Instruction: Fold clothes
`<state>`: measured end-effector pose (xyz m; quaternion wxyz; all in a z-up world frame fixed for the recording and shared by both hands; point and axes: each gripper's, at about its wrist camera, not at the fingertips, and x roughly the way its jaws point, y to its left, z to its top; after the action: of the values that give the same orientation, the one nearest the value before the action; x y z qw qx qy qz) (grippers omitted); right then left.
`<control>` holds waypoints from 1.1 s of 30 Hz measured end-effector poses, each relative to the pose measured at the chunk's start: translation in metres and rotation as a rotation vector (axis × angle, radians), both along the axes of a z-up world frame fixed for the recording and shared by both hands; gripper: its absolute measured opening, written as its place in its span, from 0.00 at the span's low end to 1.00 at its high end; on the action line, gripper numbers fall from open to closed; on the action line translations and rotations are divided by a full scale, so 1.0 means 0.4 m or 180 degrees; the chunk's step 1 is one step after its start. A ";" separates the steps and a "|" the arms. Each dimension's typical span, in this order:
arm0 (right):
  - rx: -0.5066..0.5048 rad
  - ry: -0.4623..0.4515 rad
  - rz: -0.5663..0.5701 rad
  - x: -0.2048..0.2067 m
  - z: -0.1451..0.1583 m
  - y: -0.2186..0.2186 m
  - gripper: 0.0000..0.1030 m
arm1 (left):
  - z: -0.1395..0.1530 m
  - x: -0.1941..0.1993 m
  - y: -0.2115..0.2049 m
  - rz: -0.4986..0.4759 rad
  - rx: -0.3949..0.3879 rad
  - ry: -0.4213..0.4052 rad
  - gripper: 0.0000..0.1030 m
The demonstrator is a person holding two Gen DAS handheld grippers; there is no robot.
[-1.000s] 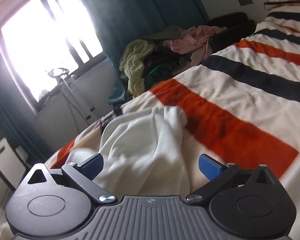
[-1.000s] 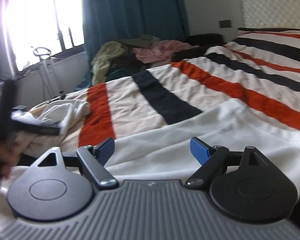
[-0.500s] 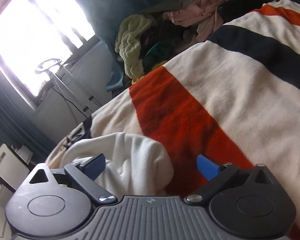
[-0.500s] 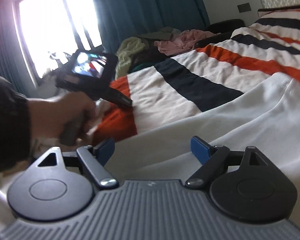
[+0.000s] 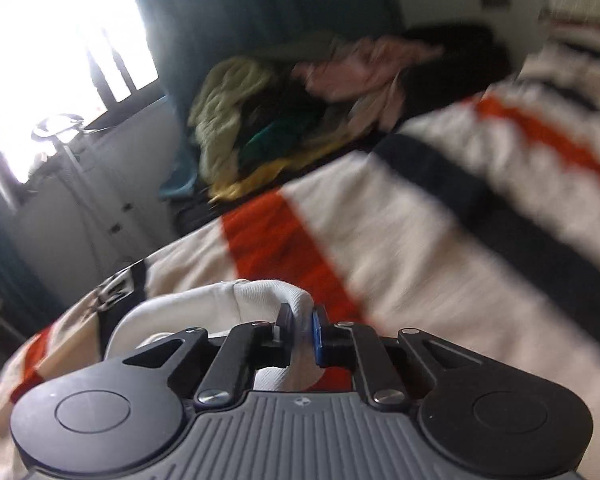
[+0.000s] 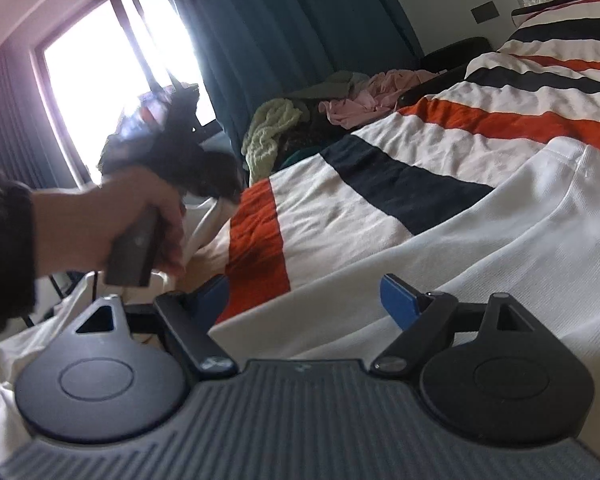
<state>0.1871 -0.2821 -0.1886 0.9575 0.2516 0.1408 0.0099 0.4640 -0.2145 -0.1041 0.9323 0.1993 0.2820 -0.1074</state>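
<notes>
A white garment (image 6: 480, 240) lies spread on the striped bed cover (image 6: 380, 184). In the left wrist view my left gripper (image 5: 300, 326) is shut on a fold of the white garment (image 5: 260, 296) and holds it just above the bed. In the right wrist view the left gripper (image 6: 220, 190) shows at the left, held in a hand, with white cloth hanging below it. My right gripper (image 6: 304, 298) is open, low over the garment's near edge, with cloth between its blue pads (image 6: 396, 300).
A pile of clothes (image 6: 300, 128), green, pink and dark, sits beyond the bed's far side under a teal curtain (image 6: 300, 32). A bright window (image 6: 100, 80) is at the left. The striped bed cover (image 5: 460, 240) stretches to the right.
My left gripper has closed on the white garment's fold and lifted it. The right gripper has stayed open and dropped lower toward the garment's edge.
</notes>
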 end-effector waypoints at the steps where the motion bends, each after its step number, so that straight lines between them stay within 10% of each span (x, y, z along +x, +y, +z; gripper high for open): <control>1: 0.0033 -0.0007 -0.0016 -0.001 0.000 -0.005 0.82 | 0.029 -0.028 -0.014 -0.0112 -0.0129 -0.0020 0.10; 5: 0.0138 -0.0087 -0.0081 -0.009 0.006 -0.022 0.82 | 0.147 -0.161 -0.066 -0.0542 -0.0897 -0.0094 0.10; 12: 0.0150 -0.0095 -0.0148 -0.014 0.010 -0.035 0.83 | 0.133 -0.285 -0.099 -0.0972 -0.1268 0.0277 0.23; 16: 0.0208 -0.0114 -0.0108 -0.012 0.008 -0.041 0.83 | 0.144 -0.350 0.001 -0.0972 -0.1403 0.0450 0.50; 24: 0.0263 -0.0048 -0.0042 -0.012 0.009 -0.040 0.83 | 0.215 -0.613 0.368 -0.0214 -0.1431 -0.0045 0.68; 33: 0.0821 0.0250 0.0218 0.002 0.011 -0.075 0.82 | 0.177 -0.845 0.534 0.0462 -0.1724 -0.0160 0.82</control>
<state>0.1878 -0.3121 -0.1843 0.9100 0.3679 0.1842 0.0508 0.1261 -0.0008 -0.0332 0.9636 -0.0752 0.2333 -0.1069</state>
